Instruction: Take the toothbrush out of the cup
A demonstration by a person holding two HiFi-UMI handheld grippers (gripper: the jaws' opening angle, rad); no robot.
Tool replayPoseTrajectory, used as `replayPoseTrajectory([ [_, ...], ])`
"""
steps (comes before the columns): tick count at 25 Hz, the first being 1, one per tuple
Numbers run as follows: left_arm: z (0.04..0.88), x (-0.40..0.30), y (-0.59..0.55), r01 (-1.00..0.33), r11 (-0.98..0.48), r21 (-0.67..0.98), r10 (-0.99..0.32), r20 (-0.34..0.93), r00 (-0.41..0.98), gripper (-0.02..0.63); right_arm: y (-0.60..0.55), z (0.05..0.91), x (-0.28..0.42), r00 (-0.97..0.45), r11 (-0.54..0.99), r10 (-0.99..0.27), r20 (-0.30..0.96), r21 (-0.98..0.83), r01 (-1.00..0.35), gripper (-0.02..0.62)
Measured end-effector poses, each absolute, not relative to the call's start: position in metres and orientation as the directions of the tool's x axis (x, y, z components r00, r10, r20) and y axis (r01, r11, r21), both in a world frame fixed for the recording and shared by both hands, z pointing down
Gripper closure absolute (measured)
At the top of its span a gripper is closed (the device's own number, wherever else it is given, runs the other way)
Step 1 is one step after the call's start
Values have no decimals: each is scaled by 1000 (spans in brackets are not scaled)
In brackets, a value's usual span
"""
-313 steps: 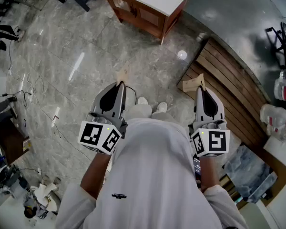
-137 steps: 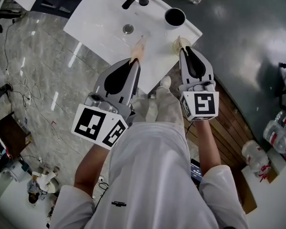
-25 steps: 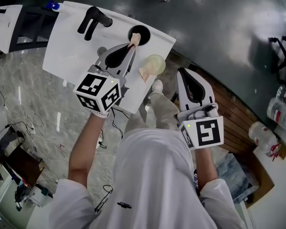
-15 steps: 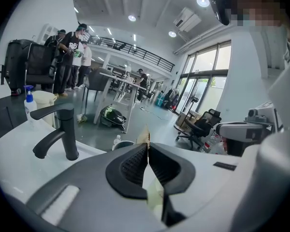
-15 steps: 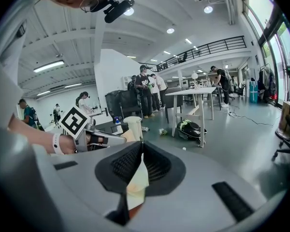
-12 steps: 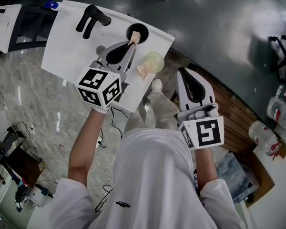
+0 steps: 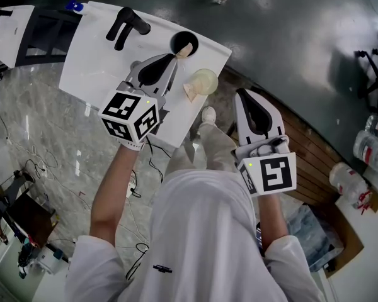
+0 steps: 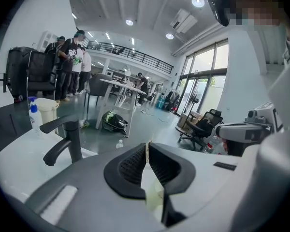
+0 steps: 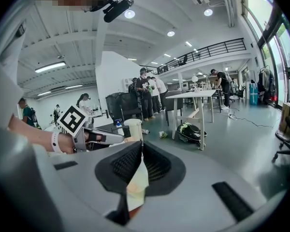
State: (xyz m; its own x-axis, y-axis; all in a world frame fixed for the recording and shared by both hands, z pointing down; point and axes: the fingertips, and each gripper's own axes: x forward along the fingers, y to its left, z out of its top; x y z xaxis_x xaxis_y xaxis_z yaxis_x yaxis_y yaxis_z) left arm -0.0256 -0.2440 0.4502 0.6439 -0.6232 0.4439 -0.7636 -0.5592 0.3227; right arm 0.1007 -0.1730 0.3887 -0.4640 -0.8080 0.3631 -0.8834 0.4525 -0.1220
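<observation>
Overhead, round black cup (image 7: 176, 41), white sink (image 7: 94, 50)

Seen from the head view, a black faucet (image 7: 127, 24) blocks ten o'clock of the black cup (image 7: 179, 41). A pale round container (image 7: 205, 80) crowds five o'clock. Bare worktop (image 7: 91, 68) lies open at eight o'clock.

sink top (image 7: 94, 61) white | faucet (image 7: 127, 24) black | cup (image 7: 176, 41) black | floor (image 7: 38, 124) grey, veined
</observation>
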Motion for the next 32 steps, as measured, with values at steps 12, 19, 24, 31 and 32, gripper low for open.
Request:
replayPoseTrajectory([
  [12, 395, -45, -217, -782, -547, 298, -682, 382, 623, 597, -158, 358, 92, -476, 468, -824, 308, -105, -878, 584],
  [19, 354, -62, -183, -803, -523, 285, -734, 328, 595, 597, -143, 332, 85, -485, 482, -832, 268, -84, -872, 584],
  [24, 325, -75, -154, -820, -496, 286, -773, 286, 567, 598, -129, 315, 77, -500, 498, -831, 244, -73, -864, 584],
  [31, 291, -86, -110, -837, -482, 258, -806, 244, 539, 598, -110, 293, 68, -525, 525, -822, 219, -65, -849, 584],
  [32, 286, -87, -105, -841, -478, 255, -811, 239, 534, 600, -108, 290, 67, -530, 530, -820, 216, -62, -846, 584],
])
